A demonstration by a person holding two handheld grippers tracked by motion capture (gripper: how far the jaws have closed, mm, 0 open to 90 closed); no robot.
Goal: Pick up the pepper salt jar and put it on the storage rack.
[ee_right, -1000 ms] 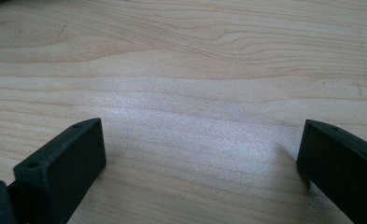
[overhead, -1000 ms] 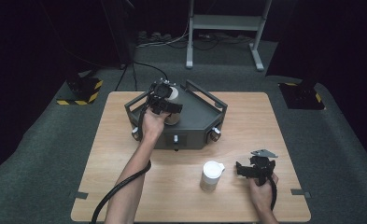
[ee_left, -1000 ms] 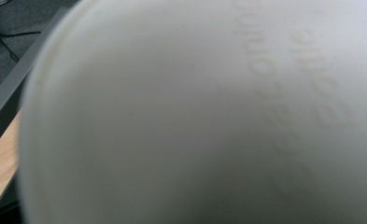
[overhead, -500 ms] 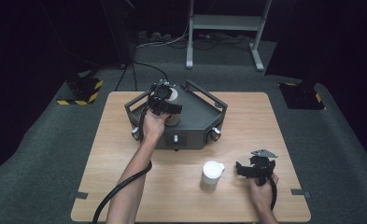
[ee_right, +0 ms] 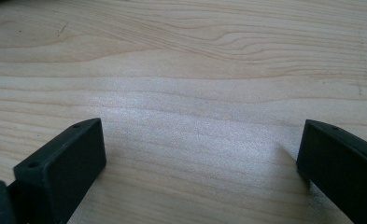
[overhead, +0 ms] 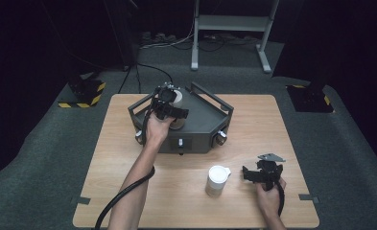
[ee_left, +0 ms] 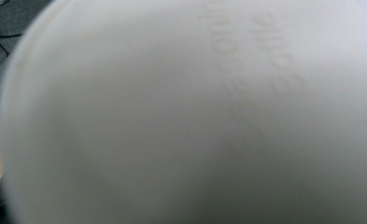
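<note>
A white cup (overhead: 178, 97) stands on a dark grey angular machine (overhead: 201, 125) at the back of the wooden table (overhead: 123, 143). My left gripper (overhead: 170, 109) is around this cup, held from the near side. In the left gripper view the cup's blurred white wall (ee_left: 181, 116) with raised lettering sits right against the camera, hiding the jaws. A second white cup with a lid (overhead: 217, 180) stands on the table near the front. Just right of it my right gripper (overhead: 251, 173) is low over bare wood, its jaws (ee_right: 200, 154) wide apart with nothing between them.
The machine has raised rails along its sides and knobs (overhead: 220, 138) on its front face. Cables trail from both grippers toward the table's front edge. Beyond the table there is dark floor, a grey metal stand (overhead: 229, 24) and yellow-black striped blocks (overhead: 85, 91).
</note>
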